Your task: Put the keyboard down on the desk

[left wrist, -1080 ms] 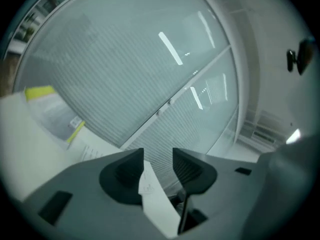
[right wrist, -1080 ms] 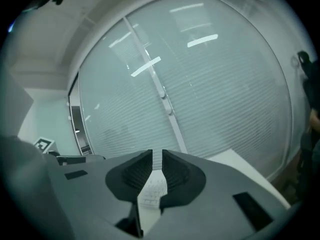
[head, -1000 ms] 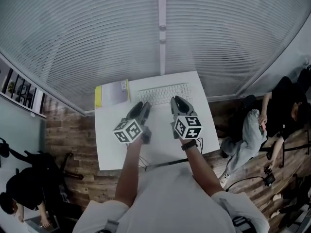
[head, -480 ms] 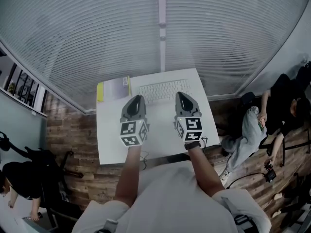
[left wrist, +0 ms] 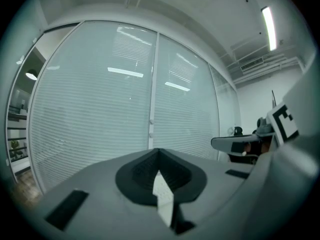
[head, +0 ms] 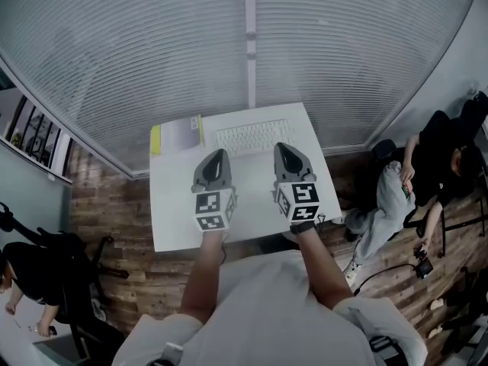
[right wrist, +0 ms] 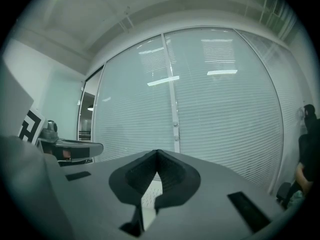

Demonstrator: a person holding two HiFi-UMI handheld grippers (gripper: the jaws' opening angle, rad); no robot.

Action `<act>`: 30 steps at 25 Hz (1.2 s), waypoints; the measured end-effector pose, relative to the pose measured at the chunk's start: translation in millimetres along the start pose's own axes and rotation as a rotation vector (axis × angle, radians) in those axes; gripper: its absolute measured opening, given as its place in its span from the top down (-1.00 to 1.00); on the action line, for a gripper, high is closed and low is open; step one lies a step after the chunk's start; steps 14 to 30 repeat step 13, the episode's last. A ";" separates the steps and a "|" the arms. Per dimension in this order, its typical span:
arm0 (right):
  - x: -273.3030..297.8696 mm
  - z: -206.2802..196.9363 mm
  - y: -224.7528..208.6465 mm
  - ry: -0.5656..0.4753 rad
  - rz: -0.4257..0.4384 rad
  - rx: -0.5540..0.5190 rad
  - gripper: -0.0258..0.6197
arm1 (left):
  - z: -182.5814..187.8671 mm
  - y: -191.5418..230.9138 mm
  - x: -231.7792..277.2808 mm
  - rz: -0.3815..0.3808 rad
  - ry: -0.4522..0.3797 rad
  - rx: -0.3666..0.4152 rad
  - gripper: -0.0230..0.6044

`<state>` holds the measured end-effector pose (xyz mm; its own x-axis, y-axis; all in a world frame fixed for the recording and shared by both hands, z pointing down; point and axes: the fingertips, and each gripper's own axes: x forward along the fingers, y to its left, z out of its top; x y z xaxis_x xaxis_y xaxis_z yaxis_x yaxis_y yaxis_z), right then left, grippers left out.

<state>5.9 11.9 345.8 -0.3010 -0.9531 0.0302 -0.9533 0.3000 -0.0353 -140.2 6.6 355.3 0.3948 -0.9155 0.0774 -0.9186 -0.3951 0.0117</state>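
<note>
A white keyboard lies flat on the far part of the white desk, close to the window. My left gripper hovers above the desk, nearer to me than the keyboard's left end, jaws shut with nothing in them. My right gripper hangs beside it near the keyboard's right end, also shut and empty. In the left gripper view the left gripper shows closed jaws tilted up at the glass. The right gripper view has the right gripper closed the same way, and through the slit a bit of keyboard shows.
A yellow-edged book lies at the desk's far left corner. Behind the desk is a blind-covered glass wall. A seated person is on the right, another person and a chair on the left, over the wooden floor.
Both grippers have drawn back from the keyboard and levelled side by side above the desk. The left gripper's jaws have closed. The keyboard stays flat on the desk.
</note>
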 end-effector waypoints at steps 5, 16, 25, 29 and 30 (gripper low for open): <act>-18.6 -1.9 0.6 -0.003 -0.026 0.007 0.89 | -0.3 -6.2 -14.3 -0.019 -0.010 -0.013 0.88; -46.2 -19.8 6.4 0.028 -0.036 -0.015 0.89 | -11.6 -15.3 -39.5 -0.009 -0.004 0.008 0.88; -46.2 -19.8 6.4 0.028 -0.036 -0.015 0.89 | -11.6 -15.3 -39.5 -0.009 -0.004 0.008 0.88; -46.2 -19.8 6.4 0.028 -0.036 -0.015 0.89 | -11.6 -15.3 -39.5 -0.009 -0.004 0.008 0.88; -46.2 -19.8 6.4 0.028 -0.036 -0.015 0.89 | -11.6 -15.3 -39.5 -0.009 -0.004 0.008 0.88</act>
